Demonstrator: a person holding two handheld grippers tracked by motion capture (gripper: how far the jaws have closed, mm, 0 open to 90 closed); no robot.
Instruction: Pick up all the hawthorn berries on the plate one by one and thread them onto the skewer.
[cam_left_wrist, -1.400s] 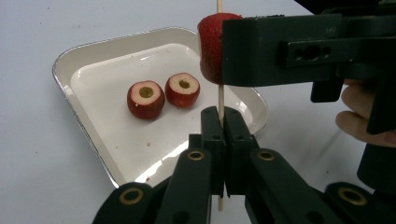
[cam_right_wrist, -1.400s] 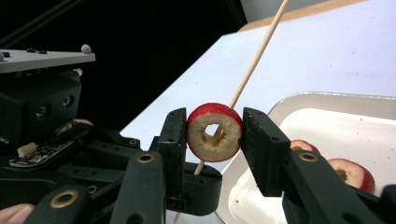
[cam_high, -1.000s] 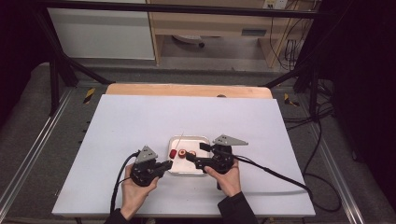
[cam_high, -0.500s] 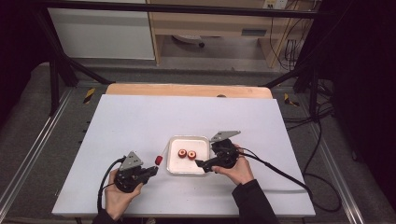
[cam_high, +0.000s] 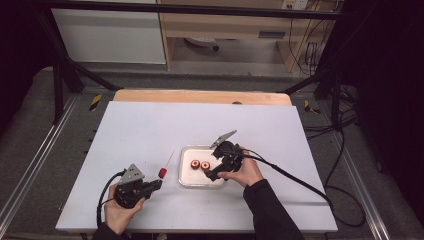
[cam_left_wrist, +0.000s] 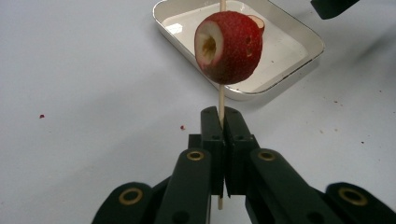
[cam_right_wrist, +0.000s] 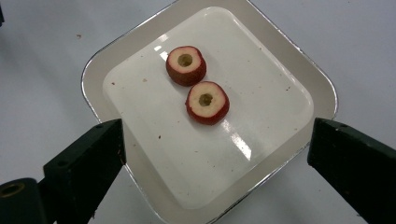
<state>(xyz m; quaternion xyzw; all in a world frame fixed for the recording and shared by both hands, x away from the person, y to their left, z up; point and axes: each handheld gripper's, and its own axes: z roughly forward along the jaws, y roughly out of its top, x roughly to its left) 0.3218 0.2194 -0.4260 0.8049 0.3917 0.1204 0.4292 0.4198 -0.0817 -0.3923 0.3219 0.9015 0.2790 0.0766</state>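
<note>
Skewer (cam_left_wrist: 221, 100) with one cored red fruit (cam_left_wrist: 229, 46) now pulled left of tray (cam_high: 186, 179), clamped in your left gripper (cam_high: 156, 184). Right gripper (cam_high: 214, 173) jaws just opened wide, empty (two pieces (cam_right_wrist: 196, 84) left in tray): next piece awaits.

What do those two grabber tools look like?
Both grippers, left gripper and right gripper, are black, each with a grey three-cornered plate on top and a black cable trailing off. Their jaws are blocky, with brass-coloured rings at the joints. The person's sleeves are dark.
</note>
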